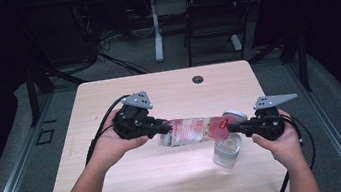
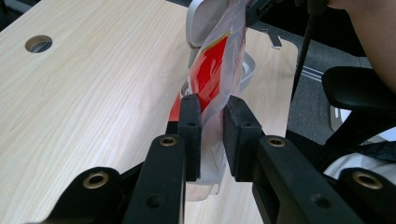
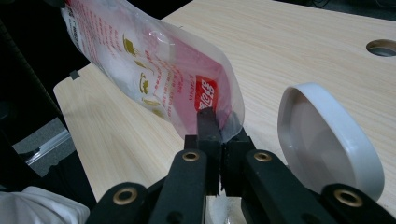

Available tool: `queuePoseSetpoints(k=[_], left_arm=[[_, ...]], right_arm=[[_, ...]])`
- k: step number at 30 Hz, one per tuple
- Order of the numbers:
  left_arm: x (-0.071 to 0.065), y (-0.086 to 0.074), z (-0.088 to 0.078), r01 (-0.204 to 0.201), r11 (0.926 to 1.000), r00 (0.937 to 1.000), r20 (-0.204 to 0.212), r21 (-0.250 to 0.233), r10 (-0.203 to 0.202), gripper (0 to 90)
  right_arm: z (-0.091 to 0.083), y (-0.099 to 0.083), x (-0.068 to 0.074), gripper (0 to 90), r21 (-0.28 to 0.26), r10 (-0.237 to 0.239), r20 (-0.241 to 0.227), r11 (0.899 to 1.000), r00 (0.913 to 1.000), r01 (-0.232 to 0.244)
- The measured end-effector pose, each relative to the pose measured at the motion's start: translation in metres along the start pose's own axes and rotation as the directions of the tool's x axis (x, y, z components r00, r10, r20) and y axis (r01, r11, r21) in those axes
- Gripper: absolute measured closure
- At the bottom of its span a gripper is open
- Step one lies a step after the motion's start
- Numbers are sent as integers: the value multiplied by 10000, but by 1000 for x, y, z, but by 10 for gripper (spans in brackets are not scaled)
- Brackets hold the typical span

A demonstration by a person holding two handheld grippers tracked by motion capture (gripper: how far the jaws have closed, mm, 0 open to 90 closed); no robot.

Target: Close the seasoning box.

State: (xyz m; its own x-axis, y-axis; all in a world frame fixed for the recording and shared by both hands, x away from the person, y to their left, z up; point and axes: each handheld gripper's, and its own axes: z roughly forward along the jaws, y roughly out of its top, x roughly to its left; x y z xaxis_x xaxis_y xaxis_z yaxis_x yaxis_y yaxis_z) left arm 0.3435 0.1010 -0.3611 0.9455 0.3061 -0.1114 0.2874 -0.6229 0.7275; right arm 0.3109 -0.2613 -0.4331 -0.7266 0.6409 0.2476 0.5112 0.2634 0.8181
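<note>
Right now one see-through bag (image 1: 191, 129) with red and white print is hanging in the air over the wooden table (image 1: 120, 184), stretched between two tongs. Its long side is running almost flat, from about nine o'clock to three o'clock in the high view, with the three o'clock end dipping a little lower.

The left tongs (image 1: 167, 127) are gripping the nine o'clock end of the bag; in the left gripper view the two black pads (image 2: 190, 135) are sitting a bit apart with the bag's edge squeezed between them. The right tongs (image 1: 231, 128) are pinching the three o'clock end, and in the right gripper view their jaws are almost touching, with the thin plastic corner caught between them.

The bag is showing a red patch with white letters and rows of tiny red writing, but it is all too small and bent to read.

One clear glass jar (image 1: 228, 152) is standing on the table at about five o'clock from the bag, just under the right tongs. One white lid (image 3: 327, 140) is lying beside it, tilted up on its edge.

One round hole (image 1: 198, 79) is sitting in the table at twelve o'clock.
</note>
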Motion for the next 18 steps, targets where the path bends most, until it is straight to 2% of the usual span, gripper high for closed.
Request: queuePoseSetpoints(k=[18], left_arm=[[2, 3, 0, 1, 10000, 10000, 63, -56, -1, 783]], right_arm=[[0, 0, 1, 893, -1, -56, 171, 10000, 9998, 56]])
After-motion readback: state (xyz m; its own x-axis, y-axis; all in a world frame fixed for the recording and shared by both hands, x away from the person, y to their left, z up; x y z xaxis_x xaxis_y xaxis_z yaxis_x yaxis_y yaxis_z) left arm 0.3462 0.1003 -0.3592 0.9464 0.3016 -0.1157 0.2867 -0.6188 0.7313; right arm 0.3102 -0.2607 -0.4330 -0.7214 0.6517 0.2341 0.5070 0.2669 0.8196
